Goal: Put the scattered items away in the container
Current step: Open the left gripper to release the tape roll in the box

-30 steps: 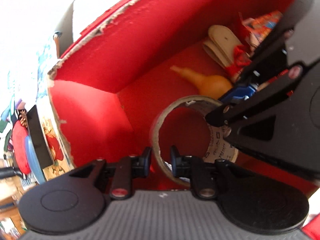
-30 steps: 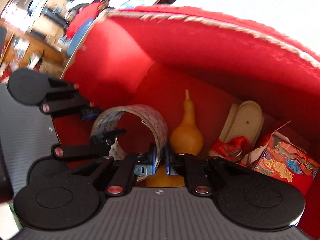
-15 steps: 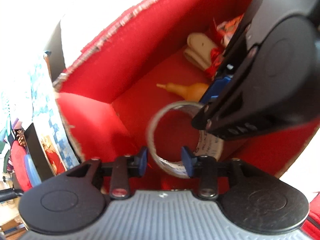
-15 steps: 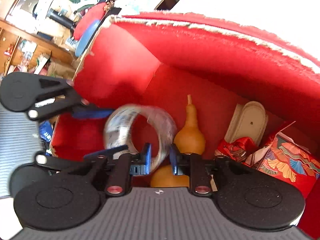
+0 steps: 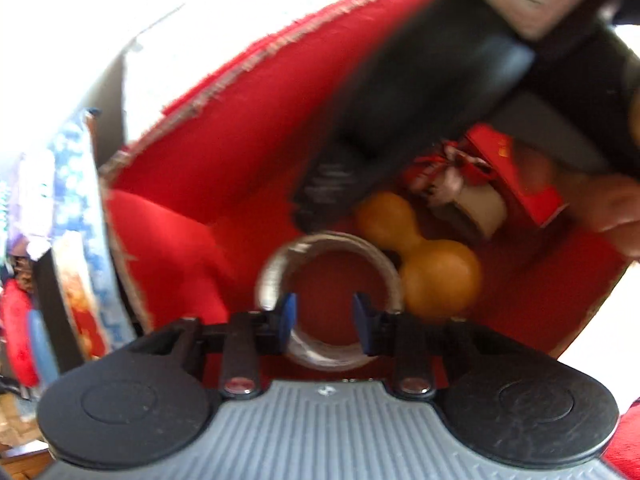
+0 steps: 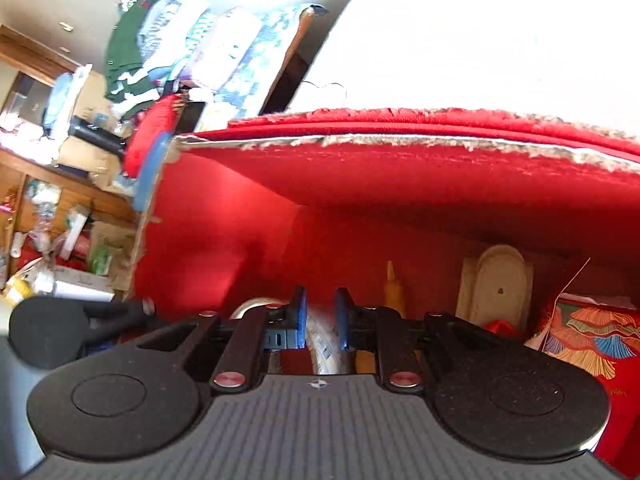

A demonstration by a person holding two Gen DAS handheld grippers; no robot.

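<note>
A clear tape roll [image 5: 332,300] lies flat on the floor of the red box [image 5: 224,148], next to a yellow gourd [image 5: 424,264]. My left gripper [image 5: 323,318] is open above the roll, apart from it. My right gripper [image 6: 321,318] is open and raised over the box [image 6: 400,176]; part of the tape roll [image 6: 324,344] shows between and below its fingers. The right gripper's black body [image 5: 440,80] crosses the top right of the left wrist view. The gourd's neck [image 6: 391,284] shows in the right wrist view.
The box also holds a beige sole-shaped piece [image 6: 498,288], a red patterned packet [image 6: 592,340] and red-and-white wrapped things [image 5: 456,176]. Folded clothes [image 6: 192,44] and cluttered wooden shelves [image 6: 52,220] lie beyond the box's left wall. A white surface [image 6: 480,40] lies behind it.
Both grippers have let go of the tape roll and opened wider. The roll now lies flat on the box floor. Both grippers have lifted up and back.
</note>
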